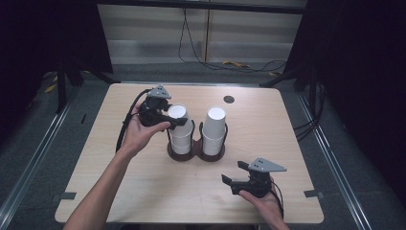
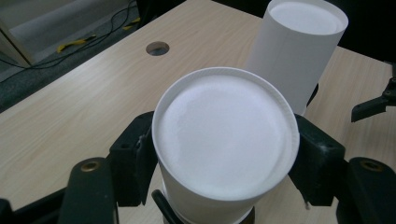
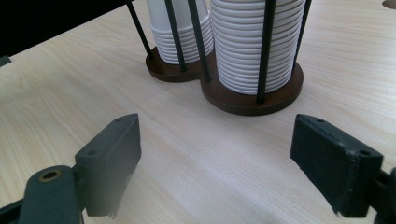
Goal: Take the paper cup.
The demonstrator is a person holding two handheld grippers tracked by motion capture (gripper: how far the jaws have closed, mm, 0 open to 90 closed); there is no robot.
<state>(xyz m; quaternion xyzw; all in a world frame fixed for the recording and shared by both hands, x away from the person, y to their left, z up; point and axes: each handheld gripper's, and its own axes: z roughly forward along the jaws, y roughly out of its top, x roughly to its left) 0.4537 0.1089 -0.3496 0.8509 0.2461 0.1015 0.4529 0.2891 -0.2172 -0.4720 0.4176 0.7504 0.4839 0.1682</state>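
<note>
Tongs in the left hand [image 1: 165, 120] are clamped on the top white paper cup [image 2: 224, 144] of the upside-down stack in the left bay of the dark wooden two-bay cup holder [image 1: 196, 153] — one black pad on either side just under its upturned base, probably to peel that single cup off the nested pile. The second white cup stack [image 1: 214, 129] stands just beside it in the right bay, thin black rods keeping both upright. The right tongs [image 1: 235, 173] hang wide and empty over the light wooden counter [image 1: 287, 124], near the holder's front — apparently waiting.
</note>
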